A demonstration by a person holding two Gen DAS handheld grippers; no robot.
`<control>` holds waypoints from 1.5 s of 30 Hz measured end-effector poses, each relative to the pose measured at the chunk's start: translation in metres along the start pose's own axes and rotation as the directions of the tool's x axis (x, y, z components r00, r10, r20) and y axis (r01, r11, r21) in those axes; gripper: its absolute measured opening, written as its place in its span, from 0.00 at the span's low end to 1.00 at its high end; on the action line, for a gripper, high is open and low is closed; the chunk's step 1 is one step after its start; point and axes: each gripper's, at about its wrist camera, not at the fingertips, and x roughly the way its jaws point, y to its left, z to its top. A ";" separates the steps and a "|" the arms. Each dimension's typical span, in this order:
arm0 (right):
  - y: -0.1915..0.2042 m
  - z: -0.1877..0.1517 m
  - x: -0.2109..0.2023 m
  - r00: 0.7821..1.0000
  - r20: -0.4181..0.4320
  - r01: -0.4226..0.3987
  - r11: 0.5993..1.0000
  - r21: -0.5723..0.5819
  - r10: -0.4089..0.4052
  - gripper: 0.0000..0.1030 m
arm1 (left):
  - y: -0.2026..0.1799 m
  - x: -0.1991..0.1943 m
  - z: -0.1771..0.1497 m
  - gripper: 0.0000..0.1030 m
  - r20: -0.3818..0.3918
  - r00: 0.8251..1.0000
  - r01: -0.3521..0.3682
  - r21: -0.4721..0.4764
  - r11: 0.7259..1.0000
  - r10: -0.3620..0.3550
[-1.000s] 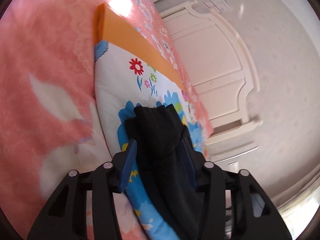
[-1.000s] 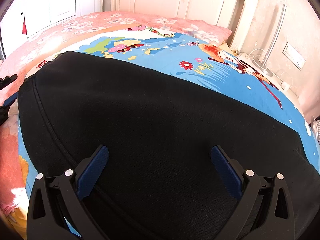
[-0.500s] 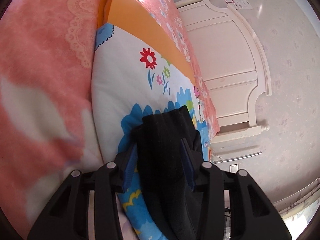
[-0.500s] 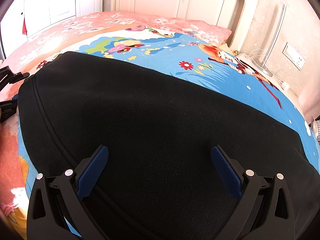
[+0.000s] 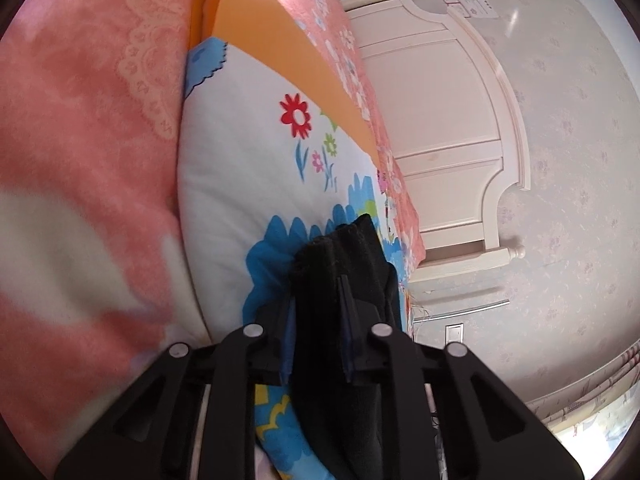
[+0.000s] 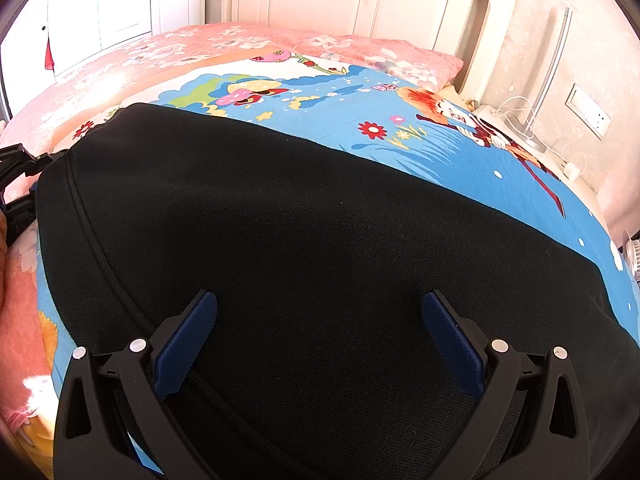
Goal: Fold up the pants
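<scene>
Early stage: pants (image 6: 304,248) lying flat on bed (image 6: 460,168), no fold yet. Left gripper (image 5: 318,320) closing on pants edge w/ cloth between pads; right gripper (image 6: 320,336) hovering wide open.

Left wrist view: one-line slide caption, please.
Left gripper closing on bunched black pants over the cartoon quilt.

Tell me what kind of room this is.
Most likely a bedroom: black pants lie on a cartoon quilt spread over a bed with a white headboard, and white wardrobe doors stand behind.
</scene>
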 end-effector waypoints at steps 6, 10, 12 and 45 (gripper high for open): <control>0.001 0.001 0.001 1.000 0.000 0.003 1.000 0.002 -0.003 0.95 | -0.005 0.007 0.000 0.33 -0.028 0.999 0.026 -0.007 1.000 -0.027; -0.005 0.005 0.001 0.999 -0.039 -0.024 0.999 0.037 0.026 0.95 | -0.002 0.014 0.003 0.17 -0.053 0.999 0.007 -0.014 1.000 -0.008; -0.011 0.013 -0.004 0.992 -0.070 -0.096 0.992 0.085 0.102 0.95 | 0.001 0.013 0.004 0.14 -0.058 0.998 0.025 -0.025 0.999 -0.026; -0.205 -0.012 -0.018 0.923 -0.003 -0.288 0.695 0.659 0.385 0.95 | -0.201 0.067 -0.428 0.12 0.354 0.930 -0.261 0.824 -0.503 0.097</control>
